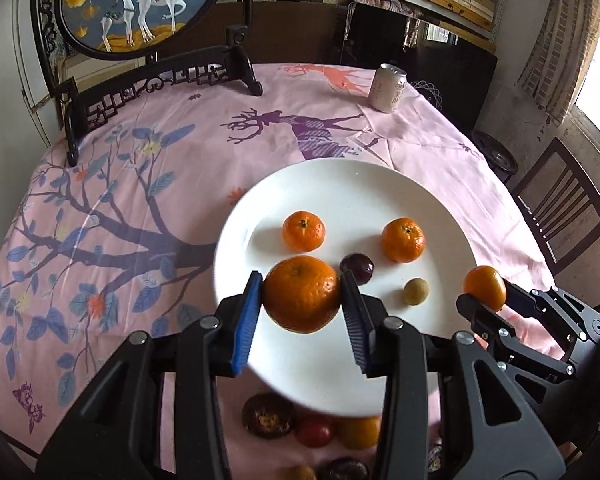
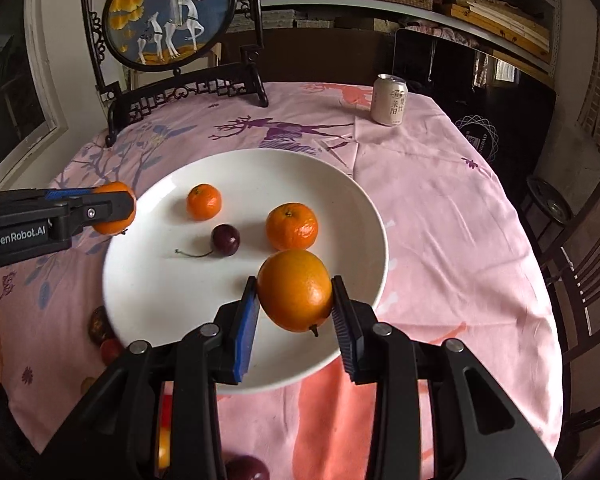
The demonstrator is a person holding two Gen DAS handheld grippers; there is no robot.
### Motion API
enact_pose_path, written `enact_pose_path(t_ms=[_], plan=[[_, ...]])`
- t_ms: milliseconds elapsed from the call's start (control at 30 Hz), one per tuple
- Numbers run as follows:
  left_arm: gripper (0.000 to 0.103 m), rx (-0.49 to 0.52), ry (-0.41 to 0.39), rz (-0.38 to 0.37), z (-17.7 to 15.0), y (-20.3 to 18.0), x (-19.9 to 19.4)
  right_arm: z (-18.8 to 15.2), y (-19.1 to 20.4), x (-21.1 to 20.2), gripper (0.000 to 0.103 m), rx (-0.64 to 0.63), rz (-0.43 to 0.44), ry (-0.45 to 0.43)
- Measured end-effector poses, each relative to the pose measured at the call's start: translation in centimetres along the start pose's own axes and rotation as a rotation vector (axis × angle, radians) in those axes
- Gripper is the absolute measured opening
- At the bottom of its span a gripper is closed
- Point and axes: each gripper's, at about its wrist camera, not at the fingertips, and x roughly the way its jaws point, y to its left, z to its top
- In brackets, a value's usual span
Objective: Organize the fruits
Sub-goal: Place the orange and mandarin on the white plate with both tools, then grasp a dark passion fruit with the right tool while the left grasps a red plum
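Left gripper (image 1: 302, 294) had its jaws pinching a tangerine (image 1: 301, 293), held above the near-left part of the white plate (image 1: 340, 184). Right gripper (image 2: 294, 292) had its jaws clamped on an orange (image 2: 295, 290) with a short stem, held over the plate's near-right part. Seen from the left wrist, the right gripper and its orange sat just past the plate's right rim; seen from the right wrist, the left gripper was at the plate's left rim. On the plate lay two small tangerines, one (image 1: 303, 231) toward the middle and one (image 1: 403, 239) to its right, apart from each other, plus a dark cherry (image 2: 225, 239) with its stem between them and a small tan round fruit (image 1: 415, 291) near the cherry. More fruit (image 1: 268, 416) lay on the pink tablecloth (image 1: 140, 184) at the plate's near edge, partly hidden. A drink can (image 1: 388, 88) stood upright well beyond the plate, and a framed deer screen (image 1: 140, 4) stood beyond the plate to the left.
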Motion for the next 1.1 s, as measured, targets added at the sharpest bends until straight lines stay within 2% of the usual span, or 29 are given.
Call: enact_pose_path(t_ms=[133, 433, 500, 533, 567, 633, 667, 733, 833, 967, 1100], plan=[[0.04, -0.015, 0.05, -0.002, 0.6, 0.4, 2.9, 0.8, -1.3, 3.0, 0.036, 0.023, 0.006, 0.058], [0.041, -0.018, 0.071, -0.003, 1.4, 0.6, 4.8, 1.4, -1.8, 4.5, 0.037, 0.027, -0.004, 0.063], [0.041, -0.01, 0.063, -0.008, 1.5, 0.4, 4.8, 1.7, -1.7, 4.4, 0.06, 0.017, -0.024, 0.033], [0.042, -0.008, 0.065, -0.012, 1.6, 0.3, 4.8, 1.9, -1.6, 4.0, 0.059, 0.011, -0.042, 0.006], [0.044, -0.012, 0.063, -0.022, 1.6, 0.4, 4.6, 2.0, -1.6, 3.7, 0.059, 0.004, -0.056, -0.011], [0.06, -0.014, 0.038, -0.031, 1.3, 0.6, 3.3, 2.1, -1.5, 2.7, 0.059, -0.001, -0.055, -0.02], [0.063, -0.01, 0.019, -0.03, 1.0, 0.7, 2.3, 1.9, -1.5, 1.9, 0.06, 0.002, -0.051, -0.023], [0.076, -0.007, -0.025, -0.04, 0.0, 1.1, -0.1, 1.3, -1.5, 0.1, 0.06, 0.005, -0.042, -0.031], [0.089, -0.008, -0.081, -0.036, -2.6, 1.8, -3.8, -0.7, -1.0, -3.1, 0.06, 0.007, -0.014, -0.042], [0.089, -0.019, -0.114, -0.05, -7.3, 2.8, -6.6, -4.7, 0.3, -6.6, 0.06, 0.006, 0.026, -0.046], [0.089, -0.047, -0.085, -0.071, -11.6, 3.7, -7.4, -8.8, 1.5, -8.7, 0.06, 0.024, 0.056, -0.029]])
